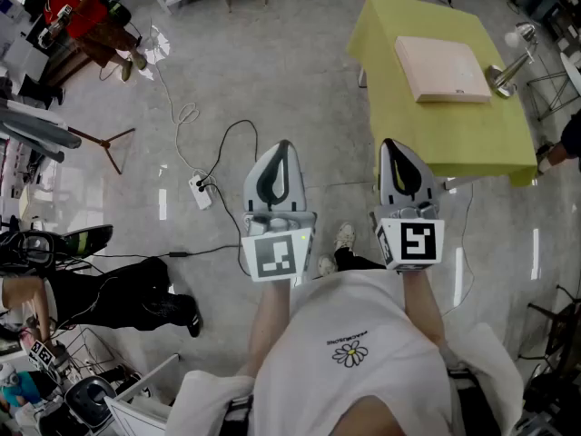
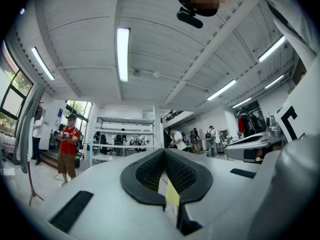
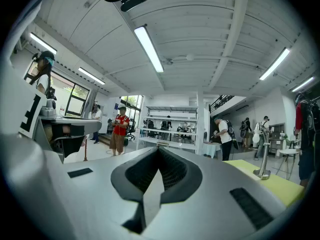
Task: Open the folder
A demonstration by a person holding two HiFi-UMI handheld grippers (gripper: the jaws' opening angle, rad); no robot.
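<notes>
We hold left gripper [image 1: 281,149], right gripper [image 1: 391,147] with jaws closed, empty, over grey floor [image 1: 272,71]. Pink folder [image 1: 442,69] flat on yellow table [image 1: 454,139] ahead. Strip lights [image 2: 123,54] overhead.

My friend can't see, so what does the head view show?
A person holds the left tool and right tool, both shut and empty, over a grey floor. Ahead, a closed pink folder lies on a yellow table.

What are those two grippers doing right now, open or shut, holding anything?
Left gripper: shut, empty.
Right gripper: shut, empty.
The folder lies untouched on the yellow table.
</notes>
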